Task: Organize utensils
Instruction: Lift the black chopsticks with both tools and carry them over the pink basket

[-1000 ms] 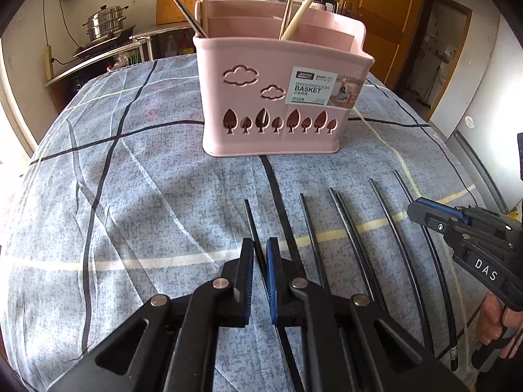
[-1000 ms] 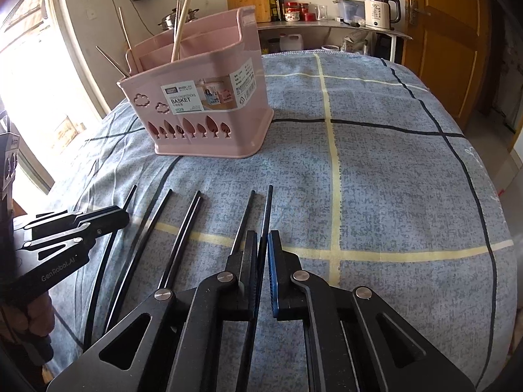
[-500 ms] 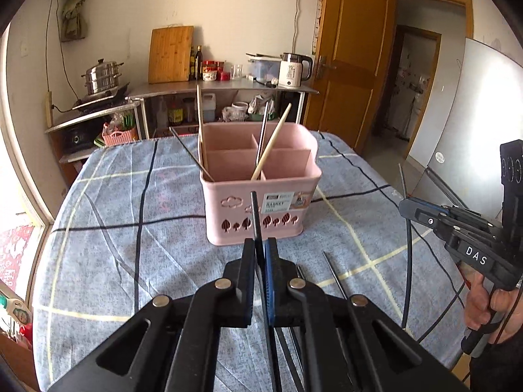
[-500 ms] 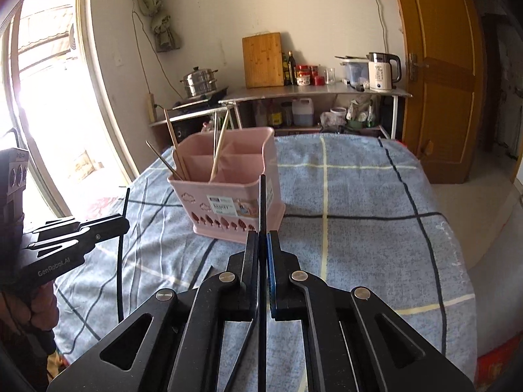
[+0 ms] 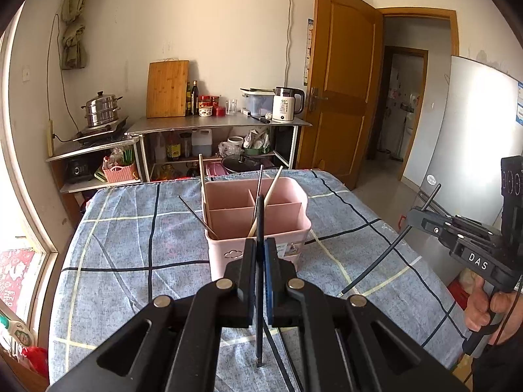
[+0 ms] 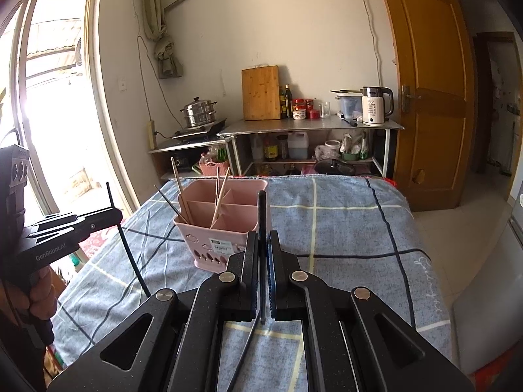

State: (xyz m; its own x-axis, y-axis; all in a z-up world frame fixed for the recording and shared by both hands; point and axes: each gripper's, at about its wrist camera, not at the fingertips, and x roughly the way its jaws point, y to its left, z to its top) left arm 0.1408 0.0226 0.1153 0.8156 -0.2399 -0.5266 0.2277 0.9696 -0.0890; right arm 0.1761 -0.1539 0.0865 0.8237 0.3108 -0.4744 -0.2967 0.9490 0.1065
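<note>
A pink divided basket (image 5: 258, 225) stands on the blue checked table; it also shows in the right wrist view (image 6: 225, 222). It holds wooden and metal chopsticks. My left gripper (image 5: 260, 245) is shut on a black chopstick (image 5: 260, 215), held high above the table in front of the basket. My right gripper (image 6: 262, 238) is shut on another black chopstick (image 6: 261, 209), also raised. Each gripper shows in the other's view, the right one (image 5: 421, 217) and the left one (image 6: 111, 214), with its chopstick slanting down. More black chopsticks (image 5: 278, 349) lie on the table below.
The table's blue checked cloth (image 5: 130, 254) covers a wide area. Behind it a metal shelf (image 5: 215, 124) carries a kettle, a cutting board and bottles. A steamer pot (image 5: 101, 111) sits at left, a wooden door (image 5: 340, 81) and a fridge (image 5: 470, 137) at right.
Both grippers closed on a black chopstick each on the table and lifted them high; the view rose and pulled back from the basket.
</note>
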